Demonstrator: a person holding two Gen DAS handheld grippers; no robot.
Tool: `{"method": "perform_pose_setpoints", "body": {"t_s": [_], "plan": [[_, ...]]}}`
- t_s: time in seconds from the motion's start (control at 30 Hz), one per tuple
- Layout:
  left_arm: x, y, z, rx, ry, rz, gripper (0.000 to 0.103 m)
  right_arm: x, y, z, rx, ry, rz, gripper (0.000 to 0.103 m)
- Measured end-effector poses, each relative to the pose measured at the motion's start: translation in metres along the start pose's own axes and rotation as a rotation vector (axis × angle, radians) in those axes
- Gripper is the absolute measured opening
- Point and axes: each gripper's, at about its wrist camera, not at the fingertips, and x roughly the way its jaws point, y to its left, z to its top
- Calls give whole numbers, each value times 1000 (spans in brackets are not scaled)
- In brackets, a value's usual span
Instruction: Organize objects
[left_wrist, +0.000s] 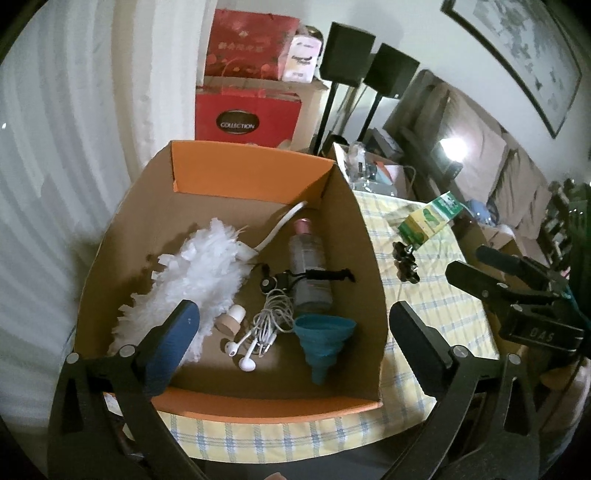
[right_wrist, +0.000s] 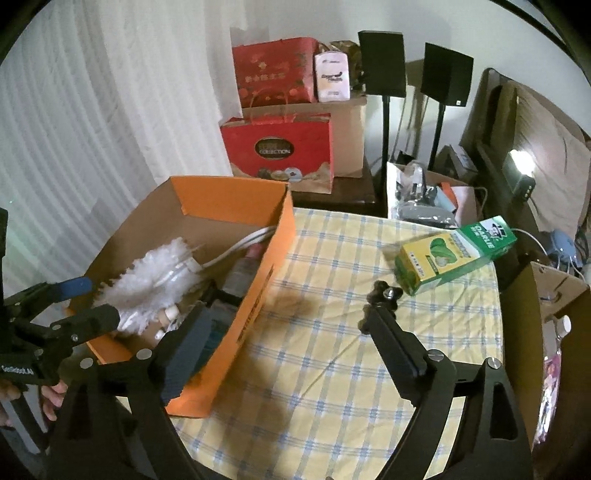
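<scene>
An open orange cardboard box (left_wrist: 251, 173) stands on the table's yellow checked cloth (right_wrist: 332, 369). Inside lie a white fluffy duster (left_wrist: 199, 273), a clear bottle with a pink cap (left_wrist: 308, 262), white earphones (left_wrist: 258, 328), a teal folding funnel (left_wrist: 323, 339) and a small beige bottle (left_wrist: 231, 321). My left gripper (left_wrist: 295, 310) hangs open above the box's near end with nothing between its fingers. My right gripper (right_wrist: 286, 314) is open and empty over the box's right wall and the cloth. A green and yellow carton (right_wrist: 454, 254) and a small black knobbed piece (right_wrist: 384, 295) lie on the cloth.
Red gift bags (right_wrist: 277, 151) and a brown box stand behind the table beside a white curtain. Two black speakers on stands (right_wrist: 382, 66) and a sofa (left_wrist: 480, 147) are at the back right. An open cardboard box (right_wrist: 554, 295) sits off the table's right edge.
</scene>
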Motion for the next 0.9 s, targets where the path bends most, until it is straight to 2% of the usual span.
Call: {"method": "perform_pose_setpoints", "body": {"t_s": [0.13,0.53,0.9], "plan": [[-3,-12,-1,22,-7,-8,103,-8,-6,-4,12,-11,-1,103],[-6,-49,0,87,-30,-1,103,-22,-37,-15,66,-23,-1,103],[20,-88,7,131,6,-37,103,-29,-79,-22,116,-15,-32,103]]}}
